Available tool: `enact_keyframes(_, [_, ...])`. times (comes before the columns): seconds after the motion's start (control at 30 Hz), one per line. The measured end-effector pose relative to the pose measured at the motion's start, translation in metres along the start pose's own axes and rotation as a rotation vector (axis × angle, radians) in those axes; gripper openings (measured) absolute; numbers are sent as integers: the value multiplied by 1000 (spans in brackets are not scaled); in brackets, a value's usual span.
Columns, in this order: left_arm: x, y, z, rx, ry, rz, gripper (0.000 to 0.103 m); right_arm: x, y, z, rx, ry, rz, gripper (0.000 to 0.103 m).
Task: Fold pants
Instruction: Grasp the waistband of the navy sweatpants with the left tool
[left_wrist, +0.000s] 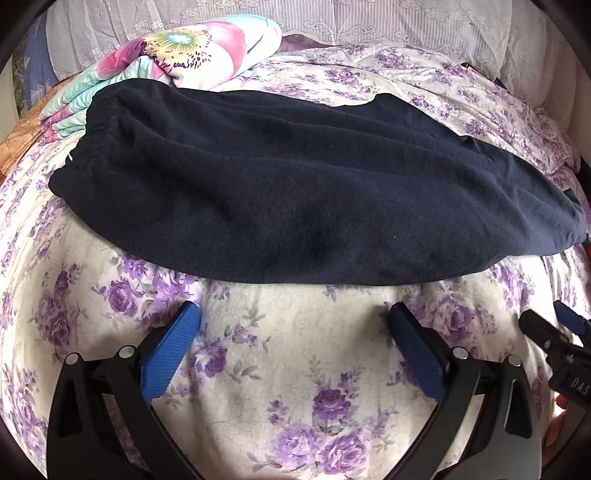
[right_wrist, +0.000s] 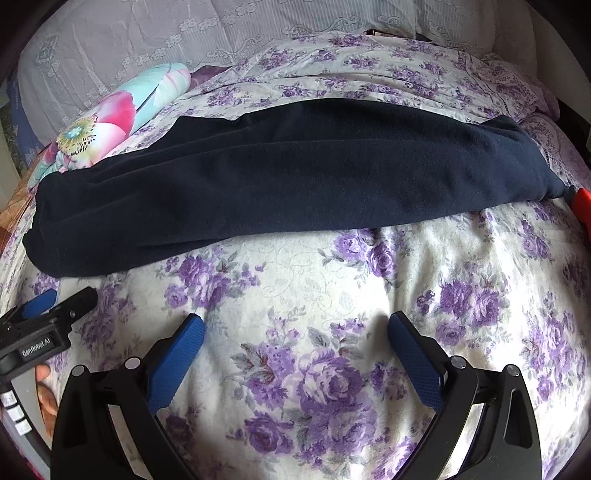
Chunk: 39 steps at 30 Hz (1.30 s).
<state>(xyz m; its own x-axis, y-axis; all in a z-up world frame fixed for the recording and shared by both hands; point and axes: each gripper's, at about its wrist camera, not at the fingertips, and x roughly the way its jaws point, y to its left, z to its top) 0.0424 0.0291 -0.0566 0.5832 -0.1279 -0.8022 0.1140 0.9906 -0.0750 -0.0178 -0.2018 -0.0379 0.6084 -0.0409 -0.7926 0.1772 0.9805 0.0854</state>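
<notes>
Dark navy fleece pants (left_wrist: 295, 184) lie lengthwise across the bed, legs folded one over the other, elastic waistband at the left. They also show in the right wrist view (right_wrist: 277, 173). My left gripper (left_wrist: 293, 312) is open and empty, hovering over the bedspread just short of the pants' near edge. My right gripper (right_wrist: 295, 321) is open and empty, also short of the near edge. Each gripper shows at the side of the other's view: the right one (left_wrist: 554, 332), the left one (right_wrist: 55, 306).
A purple-flowered bedspread (left_wrist: 295, 387) covers the bed. A folded colourful floral quilt (left_wrist: 166, 62) lies at the back left, touching the waistband end. Lace-covered pillows (left_wrist: 369, 22) line the back. A red object (right_wrist: 583, 203) sits at the right by the leg ends.
</notes>
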Motion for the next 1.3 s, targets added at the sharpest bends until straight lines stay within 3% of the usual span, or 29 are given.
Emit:
enact_keyframes(0.17, [-6, 8, 7, 27, 15, -47, 99, -2, -5, 0, 12, 0, 42, 100])
enact_keyframes(0.3, [-23, 58, 24, -151, -83, -92, 99, -3, -9, 0, 34, -8, 67, 100])
enact_keyframes(0.37, [-17, 86, 31, -249, -58, -128, 98, -2, -7, 0, 28, -6, 58, 100])
enact_keyframes(0.43, [-8, 111, 34, -386, -51, -250, 98, -2, -6, 0, 23, -4, 51, 100])
enact_keyframes(0.47, [-10, 116, 36, -417, -68, -268, 98, -2, -6, 0, 23, -4, 51, 100])
enact_keyframes(0.63, [0, 100, 50, -343, -92, -187, 98, -2, -9, 0, 45, -10, 74, 100])
enact_keyframes(0.7, [0, 97, 57, -341, -106, -184, 89, -4, -16, 1, 76, -19, 111, 100])
enact_keyframes(0.73, [-2, 101, 58, -372, -110, -171, 69, -4, -22, 2, 104, -27, 140, 100])
enact_keyframes(0.77, [-1, 106, 59, -391, -111, -173, 64, -5, -28, 2, 137, -37, 172, 100])
enact_keyframes(0.83, [-4, 123, 55, -469, -113, -247, 53, -6, -40, 2, 210, -55, 233, 100])
enact_keyframes(0.9, [-2, 137, 52, -540, -102, -330, 49, -6, -46, 2, 253, -65, 265, 100])
enact_keyframes(1.03, [3, 148, 50, -598, -98, -396, 37, -7, -38, 3, 221, -66, 237, 100])
enact_keyframes(1.13, [0, 153, 49, -618, -111, -425, 26, -7, -37, 4, 214, -65, 233, 100])
enact_keyframes(1.3, [-12, 158, 43, -617, -128, -426, 23, -6, -39, 1, 221, -66, 239, 100])
